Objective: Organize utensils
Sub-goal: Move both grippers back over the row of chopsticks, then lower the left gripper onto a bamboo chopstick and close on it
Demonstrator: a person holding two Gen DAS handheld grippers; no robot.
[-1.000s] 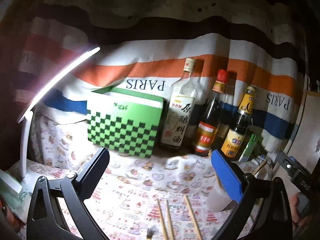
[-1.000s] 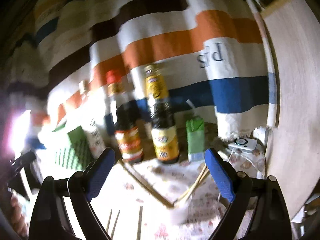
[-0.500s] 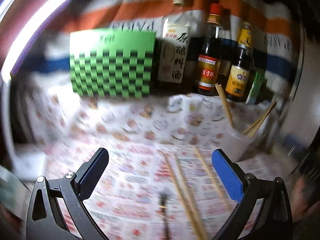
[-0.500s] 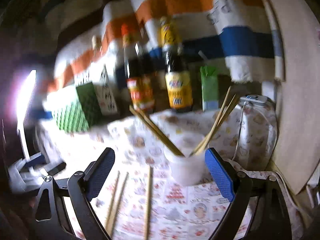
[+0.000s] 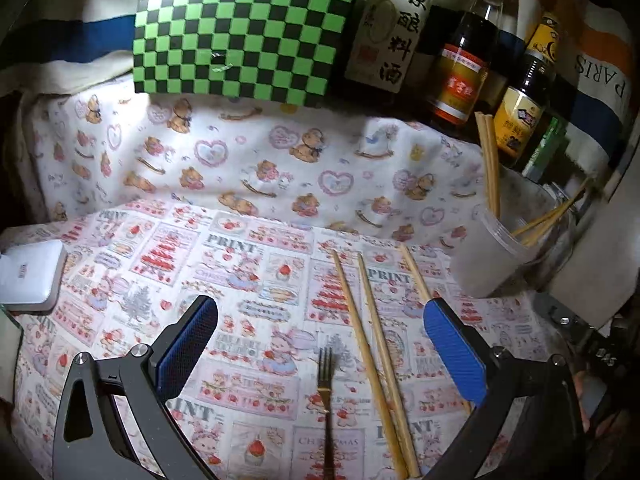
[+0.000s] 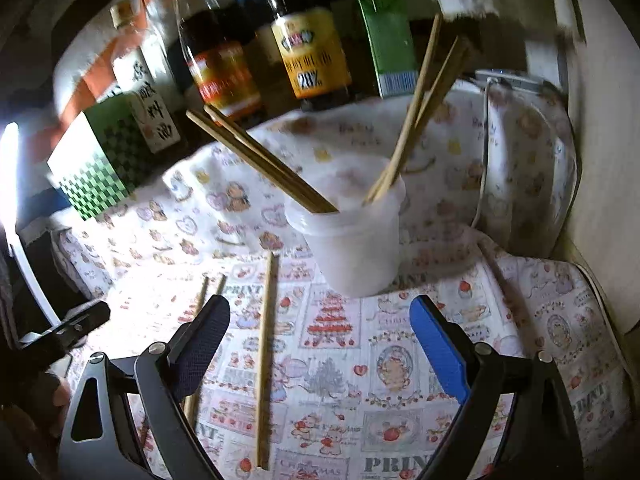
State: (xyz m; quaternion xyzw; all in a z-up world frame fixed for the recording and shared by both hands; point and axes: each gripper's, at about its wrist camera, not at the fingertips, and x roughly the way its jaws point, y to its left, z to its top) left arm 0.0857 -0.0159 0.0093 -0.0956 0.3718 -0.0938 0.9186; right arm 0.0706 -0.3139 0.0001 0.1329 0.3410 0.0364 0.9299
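Note:
Three wooden chopsticks [image 5: 374, 348] lie loose on the patterned cloth, and a dark fork [image 5: 326, 384] rests beside them. My left gripper [image 5: 320, 348] hovers open over the fork and chopsticks, holding nothing. A translucent white cup [image 5: 490, 256] at the right holds several chopsticks [image 5: 490, 168] leaning out. In the right wrist view the same cup [image 6: 352, 240] stands just beyond my right gripper [image 6: 320, 344], which is open and empty. One loose chopstick [image 6: 266, 356] lies between its fingers on the cloth; two more [image 6: 200, 340] run under the left finger.
A green checkered box [image 5: 240, 36] and three sauce bottles [image 5: 460, 48] line the back against a striped cloth. A green carton [image 6: 390, 40] stands behind the cup. A white device [image 5: 30, 276] sits at the left; a wooden panel [image 6: 600, 160] bounds the right.
Both grippers have dropped and tipped downward toward the table. The backdrop has slid up out of view; the fork, loose chopsticks and cup now fill the lower frames. Jaws stay wide.

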